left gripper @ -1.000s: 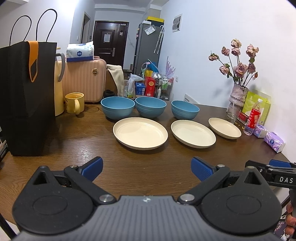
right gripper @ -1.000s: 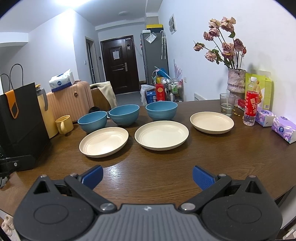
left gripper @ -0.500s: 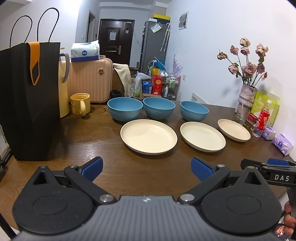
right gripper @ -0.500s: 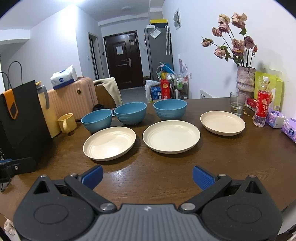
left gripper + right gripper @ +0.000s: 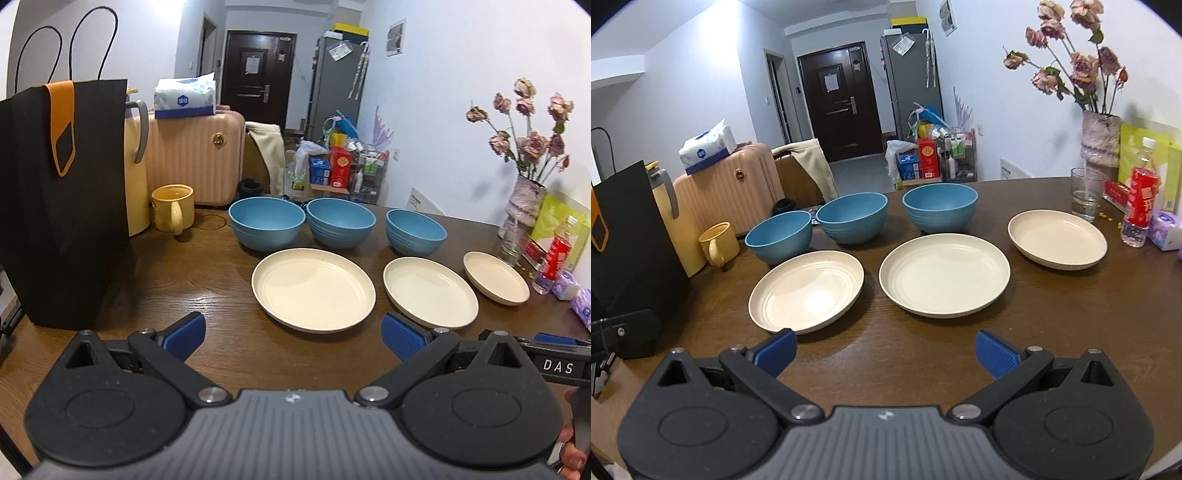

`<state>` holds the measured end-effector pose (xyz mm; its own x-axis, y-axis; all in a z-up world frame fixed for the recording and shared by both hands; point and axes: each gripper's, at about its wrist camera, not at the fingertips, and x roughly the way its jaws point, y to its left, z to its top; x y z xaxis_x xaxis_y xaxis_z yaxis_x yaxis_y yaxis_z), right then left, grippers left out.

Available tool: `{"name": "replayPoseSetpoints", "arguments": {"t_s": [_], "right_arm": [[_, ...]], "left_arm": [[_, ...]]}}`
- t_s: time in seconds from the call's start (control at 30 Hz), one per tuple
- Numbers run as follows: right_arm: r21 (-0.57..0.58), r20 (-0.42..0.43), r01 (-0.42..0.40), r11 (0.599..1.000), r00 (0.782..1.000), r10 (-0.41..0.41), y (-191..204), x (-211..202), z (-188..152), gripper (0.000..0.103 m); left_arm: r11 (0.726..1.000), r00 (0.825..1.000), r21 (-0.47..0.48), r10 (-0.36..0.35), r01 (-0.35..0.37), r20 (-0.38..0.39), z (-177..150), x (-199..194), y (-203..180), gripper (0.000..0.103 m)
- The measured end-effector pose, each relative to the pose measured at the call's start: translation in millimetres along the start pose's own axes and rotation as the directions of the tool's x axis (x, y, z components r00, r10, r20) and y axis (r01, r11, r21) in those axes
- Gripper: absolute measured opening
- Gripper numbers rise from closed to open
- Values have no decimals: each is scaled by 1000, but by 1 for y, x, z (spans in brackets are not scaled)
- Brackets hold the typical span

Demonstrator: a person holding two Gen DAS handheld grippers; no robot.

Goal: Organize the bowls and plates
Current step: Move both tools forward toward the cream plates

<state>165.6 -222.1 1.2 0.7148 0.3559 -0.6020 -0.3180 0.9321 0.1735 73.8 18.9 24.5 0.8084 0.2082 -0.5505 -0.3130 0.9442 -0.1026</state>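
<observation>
Bag: black paper bag (image 5: 62, 206) with an orange tag stands at the far left of the worktop (image 5: 207, 280); it fills more of the left wrist view than a second ago.
Kettle and mug: yellow jug (image 5: 136, 173) just behind the bag, yellow mug (image 5: 173, 212) beside it, both nearer in the view than before.
Left gripper (image 5: 293, 334): jaws spread wide with nothing between them, above the near edge of the worktop; it has edged forward toward the dishes since a second ago, and its opening has not changed.
Left bowl (image 5: 266, 228): blue, upright, at the back of the left plate, same spot on the worktop as before.
Left plate (image 5: 314, 290): cream, flat on the worktop, straight ahead of the left gripper, now much nearer to its blue pads.
Middle bowl (image 5: 340, 227): blue, just beside the left bowl; I cannot tell whether they touch.
Middle plate (image 5: 945, 275): cream, ahead of the right gripper, apart from its neighbours.
Right gripper (image 5: 885, 350): jaws wide apart and holding nothing; it too has come closer to the plates than a second ago.
Right bowl (image 5: 940, 212): blue, behind the middle plate, unmoved.
Right plate (image 5: 1057, 238): cream, in front of the glass (image 5: 1086, 199).
Far right: vase of dried roses (image 5: 1100, 142), red-labelled bottle (image 5: 1141, 205), tissue packs, all where they were.
</observation>
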Motion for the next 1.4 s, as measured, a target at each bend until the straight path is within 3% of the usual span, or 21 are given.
{"name": "replayPoseSetpoints", "arguments": {"t_s": [0.37,0.63,0.73,1.4], "right_arm": [[8,-66,-28,1000,997,28,-13,43,20,103],[-7,-107,-34,999,994,34,-2,64,28,103],[17,-142,-42,999,989,44,3,76,30,103],[143,-244,102,984,968,-65,40,150,60,99]], "left_arm": [[995,996,-63,73,-76,-51,12,29,-2,103],[992,992,-93,80,-90,-102,25,51,13,103],[993,991,-85,72,-81,-110,32,61,20,103],[999,967,-29,-32,25,-253,88,165,59,103]]}}
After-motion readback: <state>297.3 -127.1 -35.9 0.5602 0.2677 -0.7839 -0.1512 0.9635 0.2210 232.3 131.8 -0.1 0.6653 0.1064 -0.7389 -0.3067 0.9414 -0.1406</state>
